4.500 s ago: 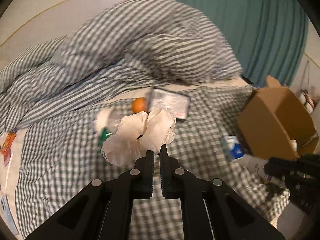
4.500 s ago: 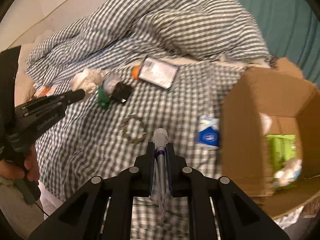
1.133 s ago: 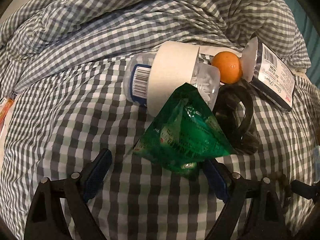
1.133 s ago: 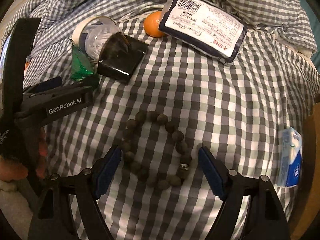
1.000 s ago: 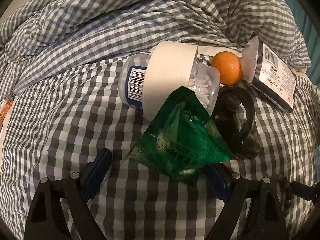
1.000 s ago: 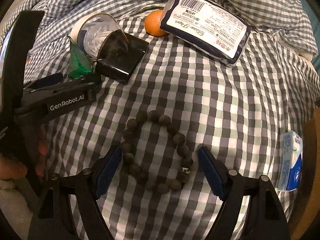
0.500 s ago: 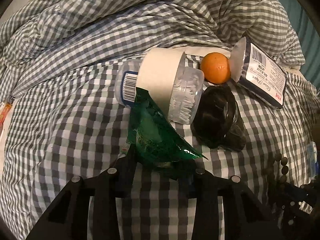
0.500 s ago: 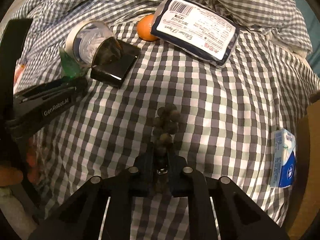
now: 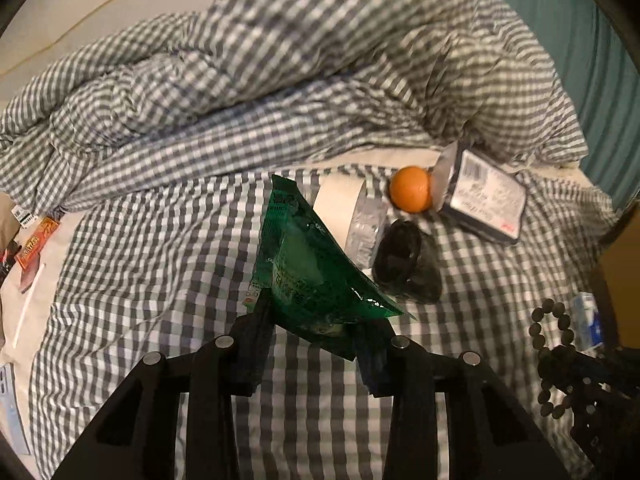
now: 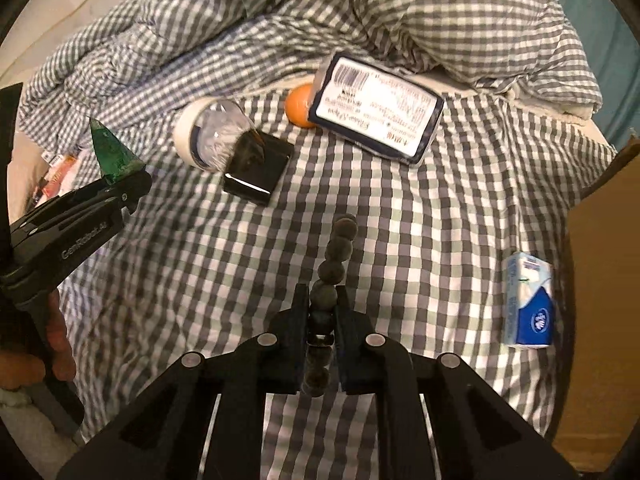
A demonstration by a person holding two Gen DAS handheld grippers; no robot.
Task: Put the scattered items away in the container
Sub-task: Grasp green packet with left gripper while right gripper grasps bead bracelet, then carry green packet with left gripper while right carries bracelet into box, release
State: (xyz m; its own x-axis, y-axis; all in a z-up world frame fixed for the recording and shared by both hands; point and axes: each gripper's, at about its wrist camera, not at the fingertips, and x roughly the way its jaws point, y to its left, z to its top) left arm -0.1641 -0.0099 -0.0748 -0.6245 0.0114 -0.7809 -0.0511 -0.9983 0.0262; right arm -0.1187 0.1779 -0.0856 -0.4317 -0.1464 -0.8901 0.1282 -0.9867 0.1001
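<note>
My left gripper [image 9: 314,316] is shut on a green foil packet [image 9: 308,264], which sticks up above the checked bed; the right wrist view has the same packet [image 10: 110,150] at the far left. My right gripper [image 10: 322,300] is shut on a dark bead bracelet [image 10: 334,256], which hangs squeezed flat between the pads, and the left wrist view shows the bracelet [image 9: 554,336] at its right edge. The cardboard box [image 10: 604,264] shows only as a brown wall at the right.
On the bed lie a tape roll over a clear bottle [image 10: 208,132], a black case [image 10: 258,172], an orange [image 10: 300,106], a dark tissue pack [image 10: 378,110] and a blue-white tissue packet [image 10: 530,308]. A rumpled checked duvet [image 9: 280,68] rises behind. A hand [image 10: 48,340] grips the left tool.
Both grippers closed from wide open, the left on the green packet and the right on the bracelet. Both then rose off the bed with their loads.
</note>
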